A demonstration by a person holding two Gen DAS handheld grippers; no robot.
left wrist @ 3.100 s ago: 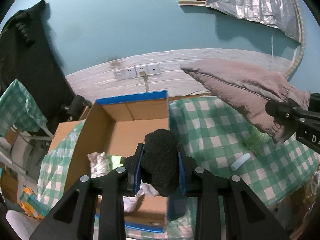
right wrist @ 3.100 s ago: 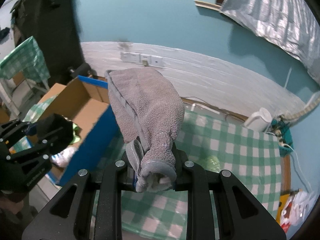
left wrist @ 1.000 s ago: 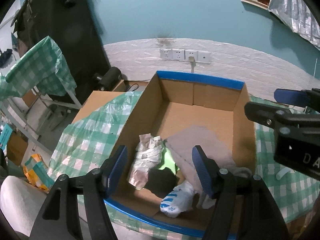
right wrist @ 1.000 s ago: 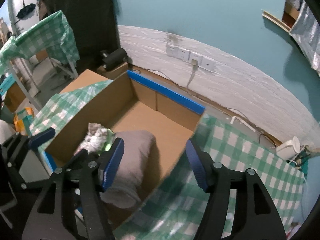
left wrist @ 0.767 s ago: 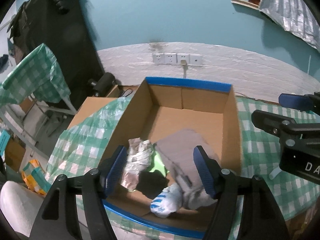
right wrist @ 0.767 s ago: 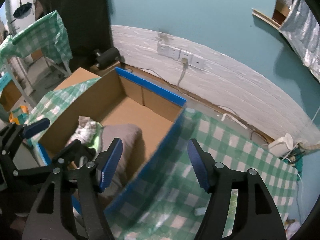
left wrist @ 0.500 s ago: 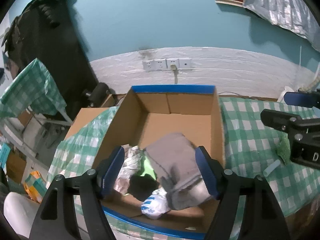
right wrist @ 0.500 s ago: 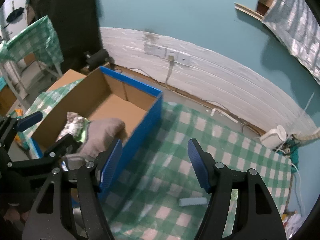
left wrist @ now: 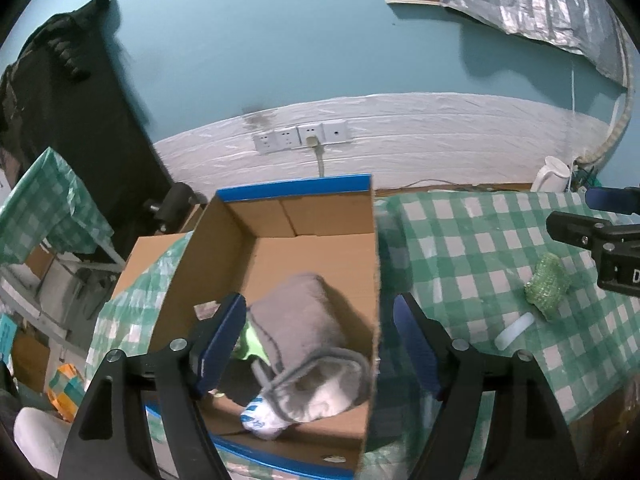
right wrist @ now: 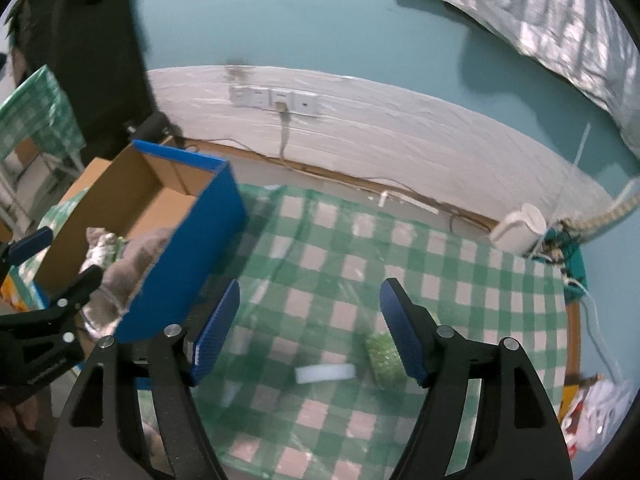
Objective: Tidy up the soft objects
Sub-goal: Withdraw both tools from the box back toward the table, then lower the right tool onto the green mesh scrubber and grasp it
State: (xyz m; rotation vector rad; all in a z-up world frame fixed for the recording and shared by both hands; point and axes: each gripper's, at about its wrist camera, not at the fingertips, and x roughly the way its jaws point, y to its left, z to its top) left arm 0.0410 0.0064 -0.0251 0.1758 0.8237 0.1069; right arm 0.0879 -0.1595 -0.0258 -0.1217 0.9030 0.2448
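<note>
**Both grippers empty, soft things in the box**

We held our left gripper [left wrist: 320, 344] with jaws spread wide above the cardboard box [left wrist: 280, 216]. Inside the box lay the grey towel [left wrist: 304, 332], rolled. Our right gripper [right wrist: 310, 328], also spread and empty, hovered right of the box over the checkered counter [right wrist: 460, 276], near a green scrubber [right wrist: 382, 356] and a white stick [right wrist: 324, 373].
</note>
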